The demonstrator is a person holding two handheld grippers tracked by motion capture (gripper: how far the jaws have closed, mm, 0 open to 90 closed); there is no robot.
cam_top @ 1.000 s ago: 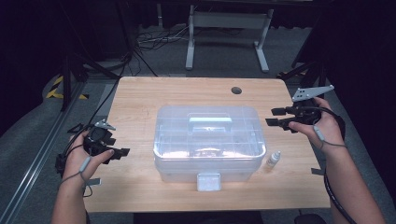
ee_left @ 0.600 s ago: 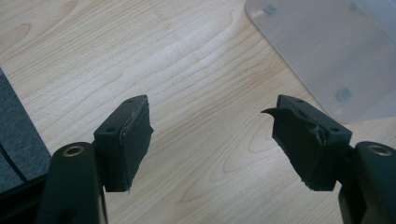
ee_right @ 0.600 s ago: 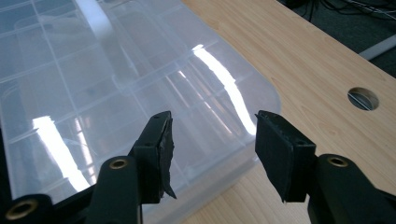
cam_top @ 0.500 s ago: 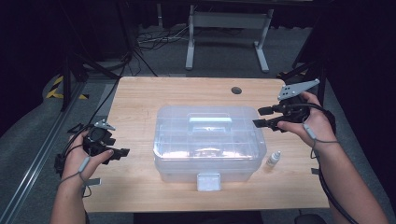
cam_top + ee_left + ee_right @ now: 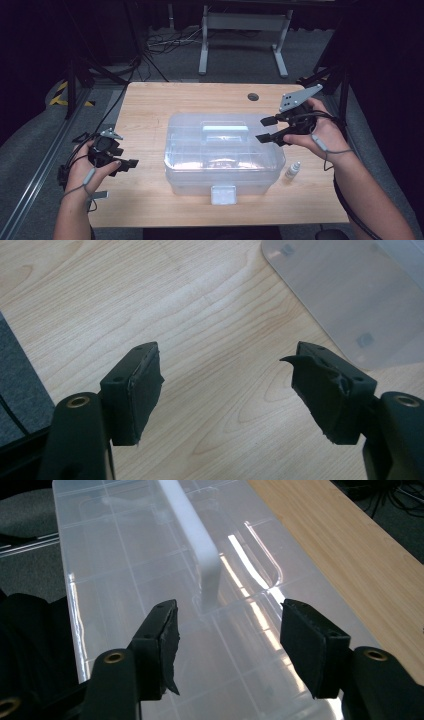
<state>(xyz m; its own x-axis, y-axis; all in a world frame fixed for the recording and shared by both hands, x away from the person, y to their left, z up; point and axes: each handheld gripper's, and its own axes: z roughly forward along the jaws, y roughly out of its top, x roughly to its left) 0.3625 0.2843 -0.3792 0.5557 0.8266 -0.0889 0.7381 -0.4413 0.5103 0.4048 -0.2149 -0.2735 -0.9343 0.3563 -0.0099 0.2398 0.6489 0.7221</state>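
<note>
Since the earlier frames your right gripper (image 5: 266,129) has travelled in from the table's right edge and now hangs over the right end of the clear plastic storage box (image 5: 222,152); its jaws have just been opening and stand wide apart with nothing between them. Straight ahead of those jaws, and a little below, lies the box's white carry handle (image 5: 192,535), set in a recess in the lid. Its long axis runs away from the claw, nearly in line with the way the jaws point, so the near end of the handle sits just beyond the gap between them. That alignment is what the next move seems to hinge on: to take the handle you would likely have to go forward and down along it. Your right hand holds the gripper roughly level, jaws aimed toward the box's middle, wrist raised clear of the lid. Just below and beside that hand a small white dropper bottle (image 5: 292,170) stands on the wooden table (image 5: 150,107), close to the box's right wall. Your left gripper (image 5: 131,163) rests well off to the box's left, jaws open and empty above bare wood, with the box's corner (image 5: 350,300) ahead of them. The right hand is clearly the nearer one to the handle.
</note>
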